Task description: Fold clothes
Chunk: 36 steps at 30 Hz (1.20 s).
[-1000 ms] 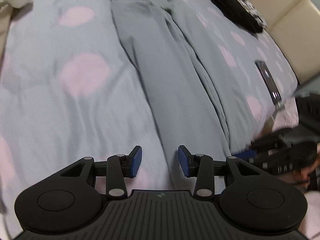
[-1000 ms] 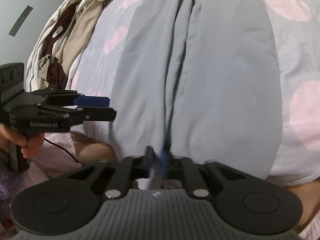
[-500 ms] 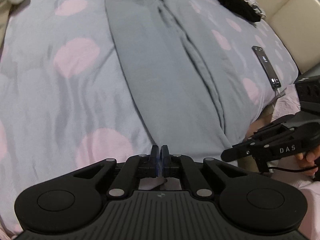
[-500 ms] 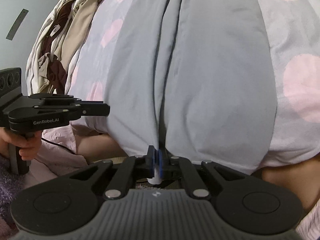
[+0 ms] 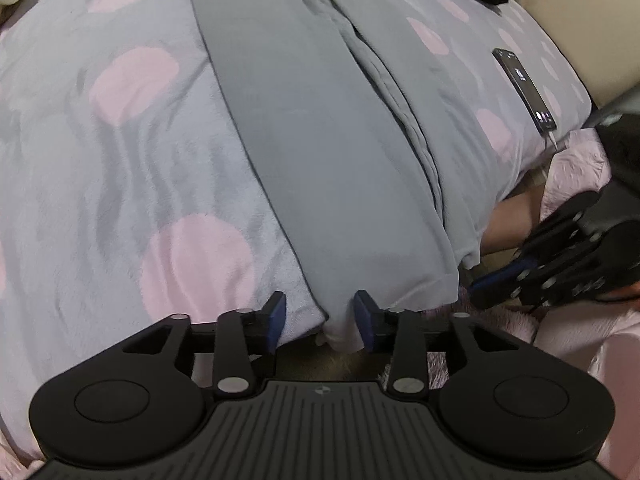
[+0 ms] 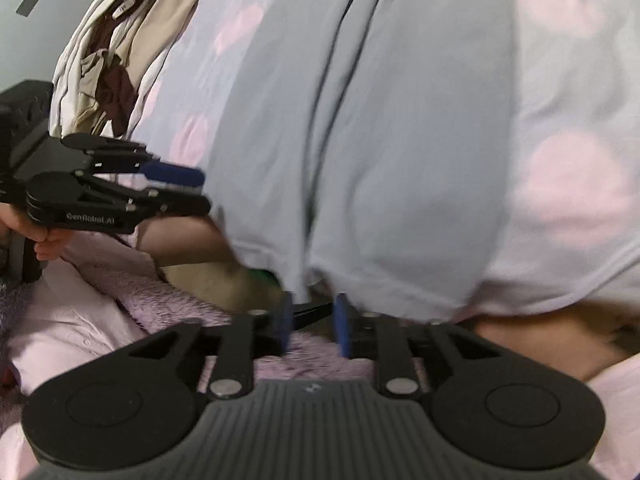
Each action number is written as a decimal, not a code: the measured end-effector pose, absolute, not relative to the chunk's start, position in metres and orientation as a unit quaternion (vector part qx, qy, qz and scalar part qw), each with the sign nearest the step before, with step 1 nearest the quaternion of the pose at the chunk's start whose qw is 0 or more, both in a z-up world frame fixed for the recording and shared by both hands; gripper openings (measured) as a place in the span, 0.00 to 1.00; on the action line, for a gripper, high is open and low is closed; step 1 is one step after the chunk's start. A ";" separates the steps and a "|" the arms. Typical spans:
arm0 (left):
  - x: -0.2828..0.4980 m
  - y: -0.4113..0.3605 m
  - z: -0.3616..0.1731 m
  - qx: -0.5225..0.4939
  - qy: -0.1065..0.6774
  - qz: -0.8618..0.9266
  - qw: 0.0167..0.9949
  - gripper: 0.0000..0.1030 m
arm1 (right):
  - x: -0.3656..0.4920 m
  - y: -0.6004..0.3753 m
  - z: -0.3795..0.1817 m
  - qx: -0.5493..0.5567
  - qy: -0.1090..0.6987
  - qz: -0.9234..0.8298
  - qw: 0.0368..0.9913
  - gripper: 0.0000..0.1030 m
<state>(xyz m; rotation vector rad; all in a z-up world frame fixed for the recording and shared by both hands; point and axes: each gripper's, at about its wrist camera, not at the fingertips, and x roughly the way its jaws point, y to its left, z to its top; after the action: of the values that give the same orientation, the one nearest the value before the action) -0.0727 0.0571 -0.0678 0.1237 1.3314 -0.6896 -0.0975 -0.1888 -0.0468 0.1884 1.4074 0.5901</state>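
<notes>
A long grey garment (image 5: 320, 152) lies lengthwise up the middle of the left wrist view on a grey blanket with pink dots (image 5: 120, 152), its near hem hanging over the bed edge at the bottom centre. The left gripper (image 5: 320, 318) has just been opening and now stands spread, with a corner of that hem between its blue pads but not pressed. In the right wrist view the right gripper (image 6: 312, 324), also just opened, stands apart just below the garment's edge with nothing pinched; a phone (image 5: 524, 88) lies at the upper right of the blanket.
</notes>
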 end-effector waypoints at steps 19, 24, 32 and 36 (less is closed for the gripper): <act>-0.080 0.043 -0.071 0.106 0.582 -0.325 0.738 0.01 | -0.076 -0.230 -0.082 0.012 0.659 0.240 0.713 0.04; -0.080 0.045 -0.068 0.108 0.588 -0.323 0.734 0.00 | -0.075 -0.233 -0.084 0.019 0.661 0.238 0.711 0.04; -0.085 0.049 -0.067 0.113 0.596 -0.327 0.725 0.03 | -0.075 -0.234 -0.079 0.024 0.645 0.253 0.720 0.35; -0.087 0.050 -0.071 0.111 0.602 -0.335 0.716 0.42 | -0.072 -0.232 -0.086 0.018 0.648 0.260 0.716 0.36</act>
<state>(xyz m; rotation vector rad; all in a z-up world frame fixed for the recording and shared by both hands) -0.0875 0.0498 -0.0709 0.2448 1.3331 -0.7414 -0.0723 -0.2321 -0.0865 0.0404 1.4343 0.5755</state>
